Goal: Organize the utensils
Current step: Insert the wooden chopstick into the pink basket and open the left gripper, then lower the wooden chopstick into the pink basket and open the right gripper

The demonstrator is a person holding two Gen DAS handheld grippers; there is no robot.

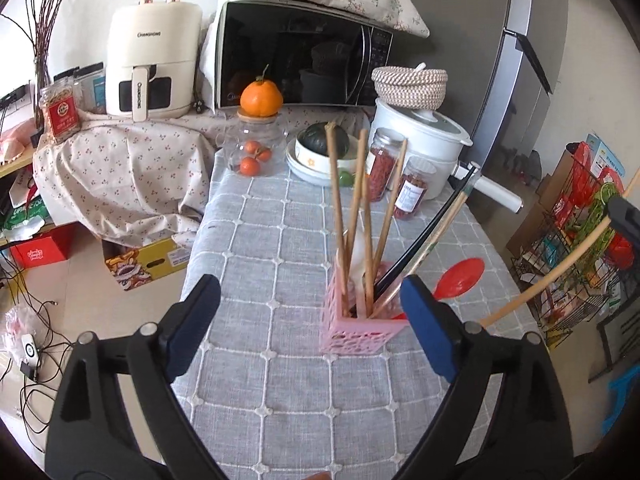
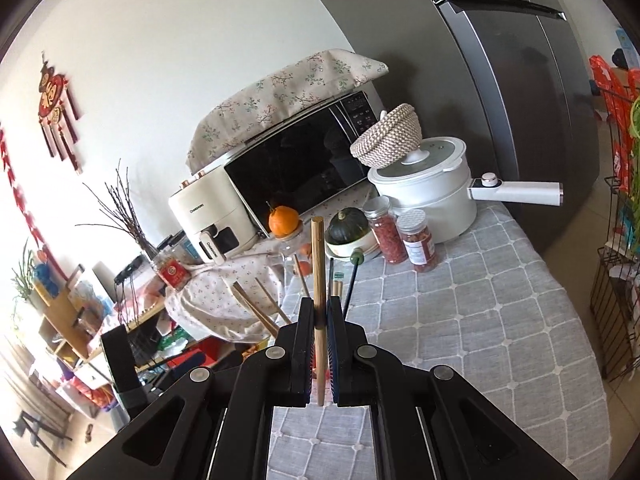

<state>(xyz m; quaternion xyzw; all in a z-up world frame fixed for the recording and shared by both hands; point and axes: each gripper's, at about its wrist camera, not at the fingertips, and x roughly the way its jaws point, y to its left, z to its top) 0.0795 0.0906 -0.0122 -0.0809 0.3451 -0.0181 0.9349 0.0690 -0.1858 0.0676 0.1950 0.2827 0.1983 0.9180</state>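
A pink perforated utensil holder (image 1: 352, 326) stands on the grey checked tablecloth (image 1: 280, 380). It holds several wooden chopsticks (image 1: 336, 200), a black chopstick and a white utensil. A red spoon (image 1: 460, 278) lies just right of it. My left gripper (image 1: 310, 308) is open, its blue pads on either side of the holder's near side. My right gripper (image 2: 319, 314) is shut on a wooden chopstick (image 2: 318, 264) that stands upright between its pads. That chopstick (image 1: 556, 272) also shows at the right edge of the left wrist view, slanting toward the holder. Other chopstick tips (image 2: 256, 308) rise below the right gripper.
At the table's far end stand a glass jar with oranges (image 1: 252, 148), a bowl with a dark squash (image 1: 320, 152), two red-filled jars (image 1: 412, 192) and a white pot (image 1: 424, 136). A microwave (image 1: 296, 56) and air fryer (image 1: 152, 64) are behind. A wire rack (image 1: 580, 248) stands right.
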